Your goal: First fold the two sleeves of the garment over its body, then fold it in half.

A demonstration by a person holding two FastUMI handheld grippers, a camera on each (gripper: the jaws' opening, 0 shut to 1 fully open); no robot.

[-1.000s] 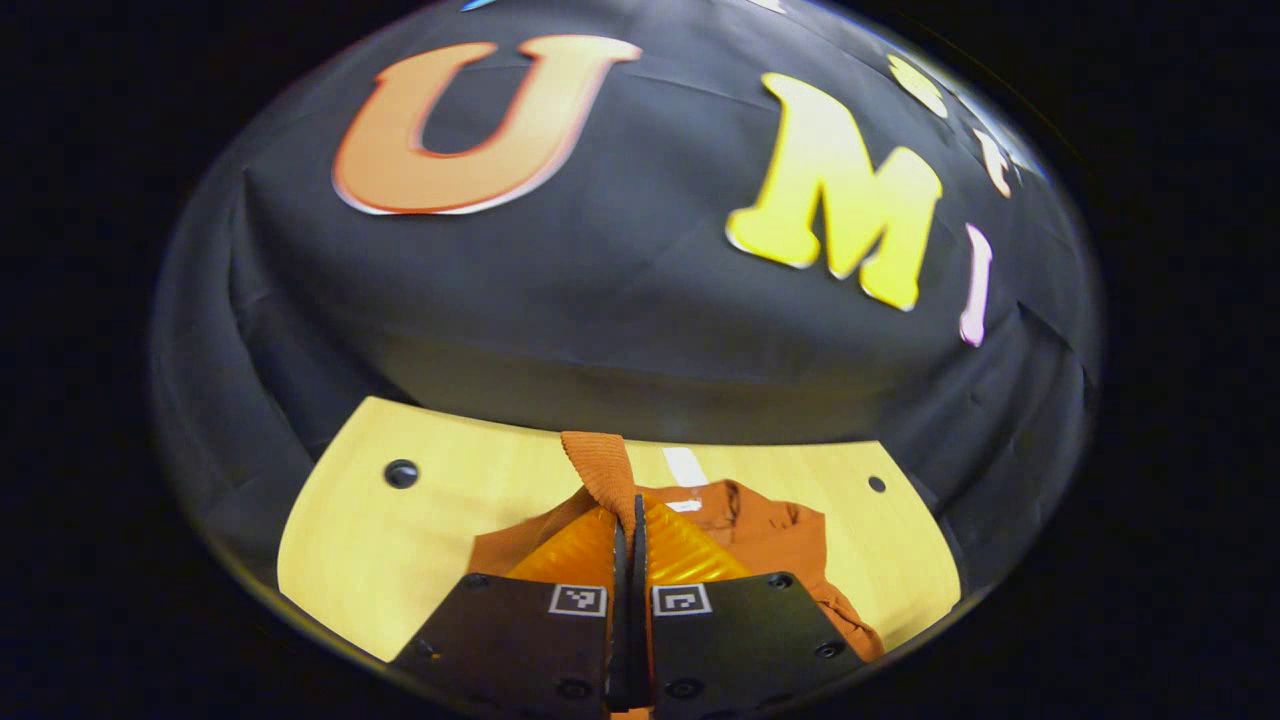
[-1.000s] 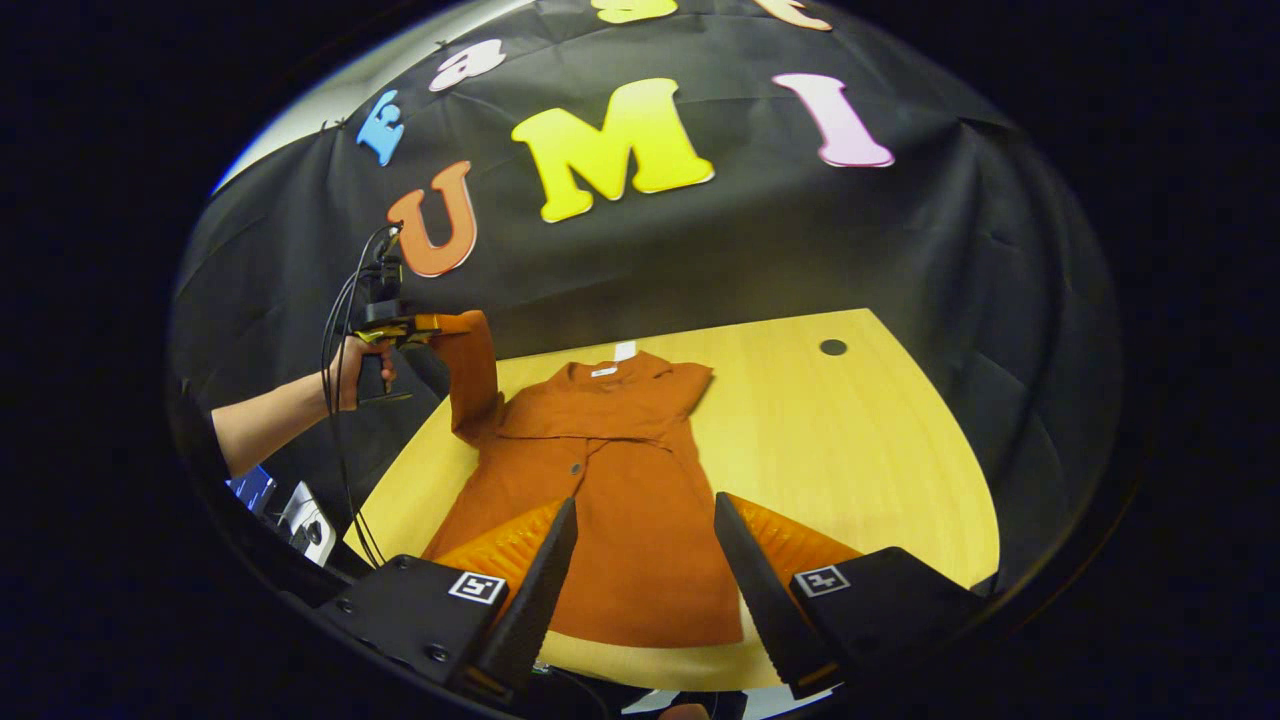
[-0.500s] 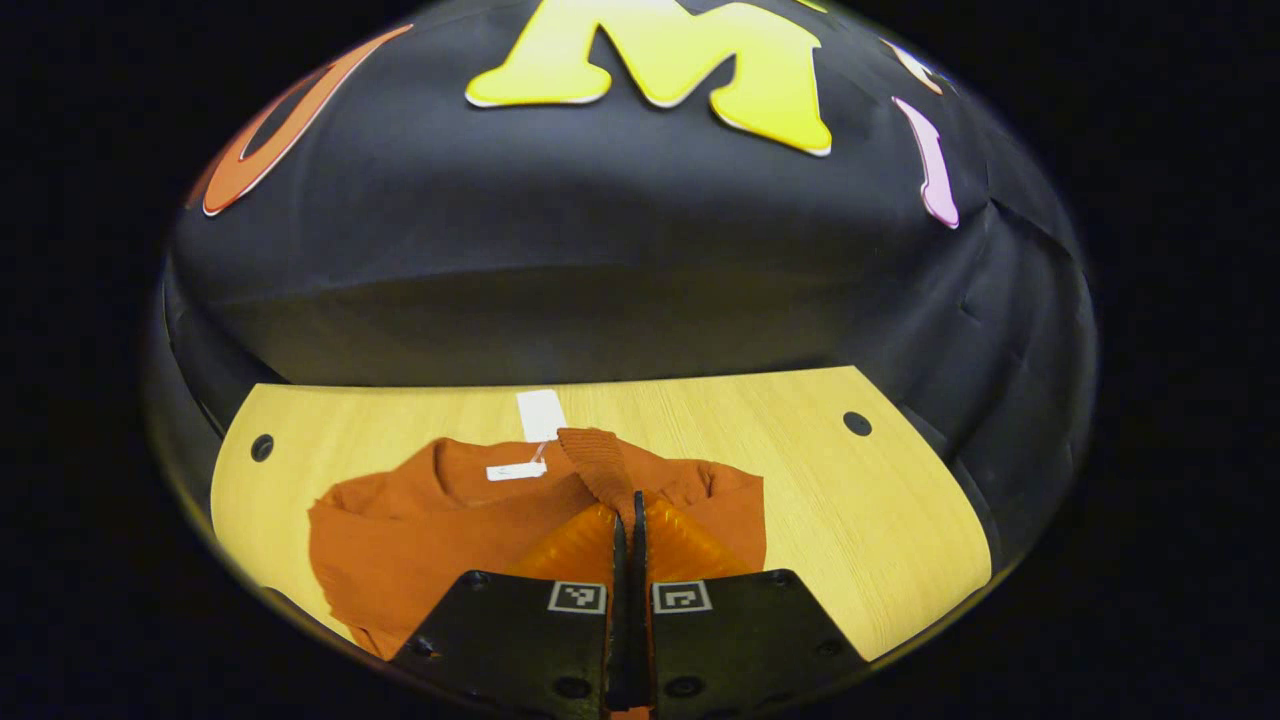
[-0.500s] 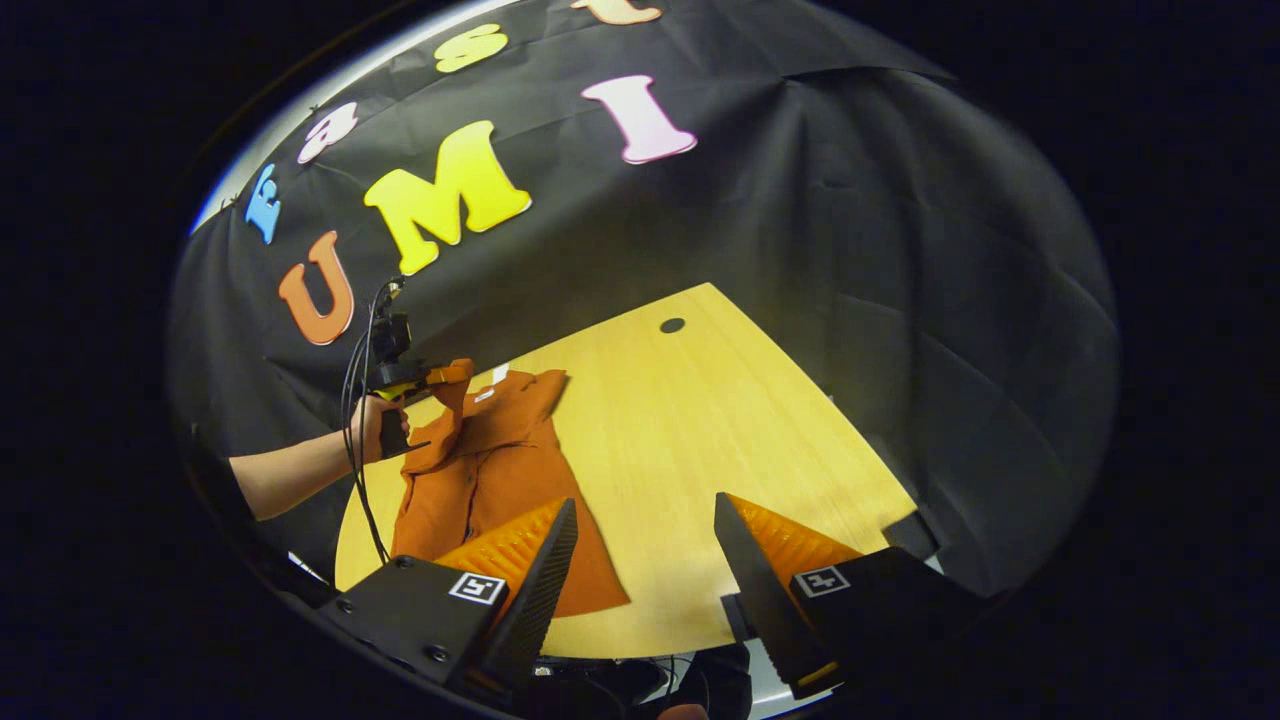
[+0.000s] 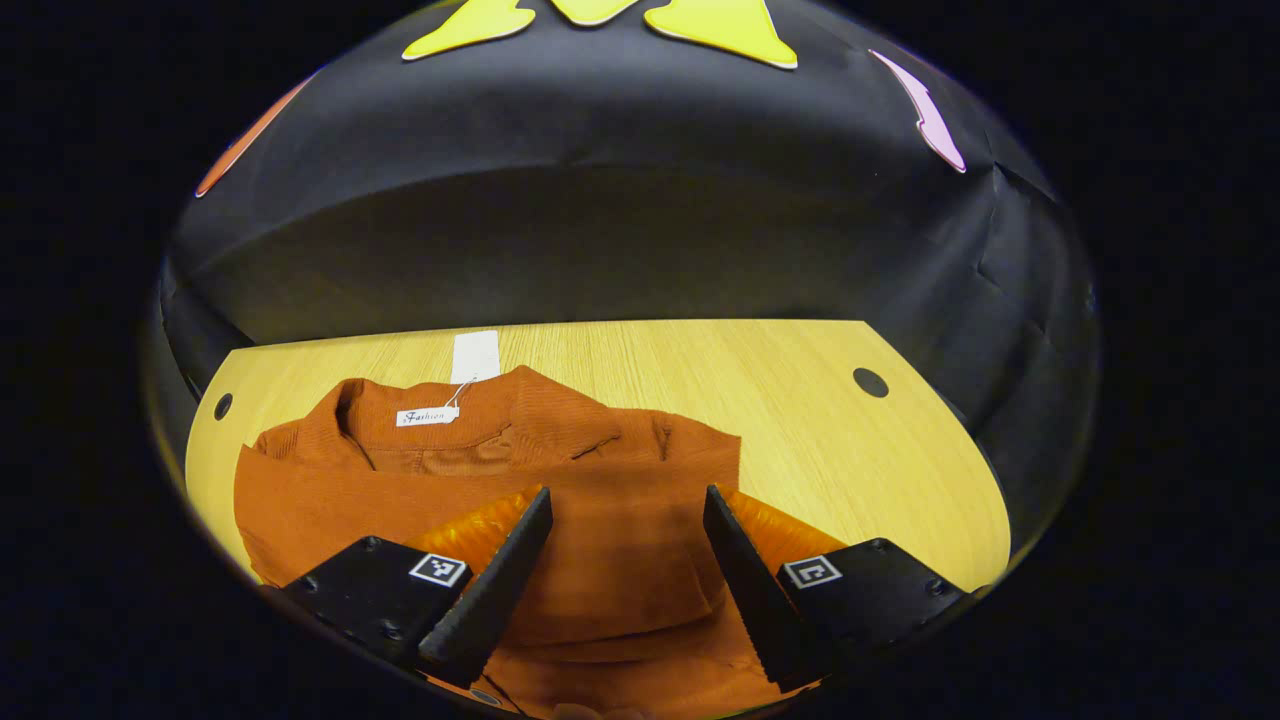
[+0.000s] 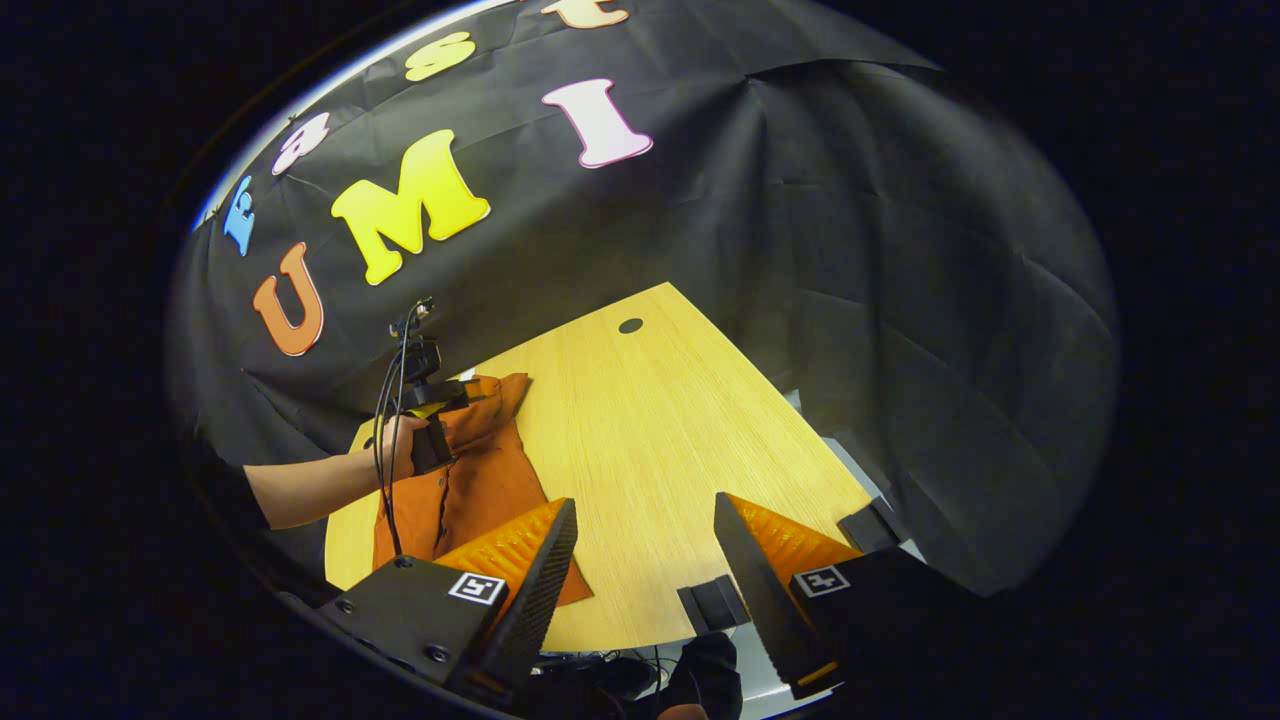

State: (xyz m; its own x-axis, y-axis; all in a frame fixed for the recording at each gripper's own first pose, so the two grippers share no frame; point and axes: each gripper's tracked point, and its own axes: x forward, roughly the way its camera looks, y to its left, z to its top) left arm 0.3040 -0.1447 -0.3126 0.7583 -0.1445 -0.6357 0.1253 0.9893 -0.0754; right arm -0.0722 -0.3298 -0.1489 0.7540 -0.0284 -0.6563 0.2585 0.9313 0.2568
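1. The garment (image 5: 520,490), a rust-orange ribbed knit top, lay flat on the tabletop (image 5: 700,370), directly ahead of and beneath the left gripper (image 5: 625,560). The collar, with its sewn-in label (image 5: 427,416) and a white hang tag (image 5: 475,356), sat beyond the left finger's tip. A band of knit lay across the chest between and just beyond the fingers; judged to be a sleeve already folded over the body.

2. Handling, judged: soft, limp and light. The ribbed surface should give good friction, so slip is unlikely. No stiffness, so any lifted part will droop and drag the layer under it. Not fragile. A pinch can catch two layers by mistake.

3. Where to grasp, judged: a single edge layer. For the half fold, take the hem corners or shoulder corners, one per gripper. The hem was out of the left gripper view.

4. Left gripper: fingers spread apart and holding nothing, with the knit visible in the gap between them. Contact with the cloth could not be told.

5. Right gripper (image 6: 640,580): fingers apart, empty, over bare tabletop near its front edge. The garment (image 6: 470,490) lay off past its left finger, with the hand (image 6: 400,450) holding the left gripper (image 6: 470,390) above the collar end.

6. One dark round hole (image 5: 870,382) sat in the tabletop beyond the left gripper's right finger, well apart from the cloth.
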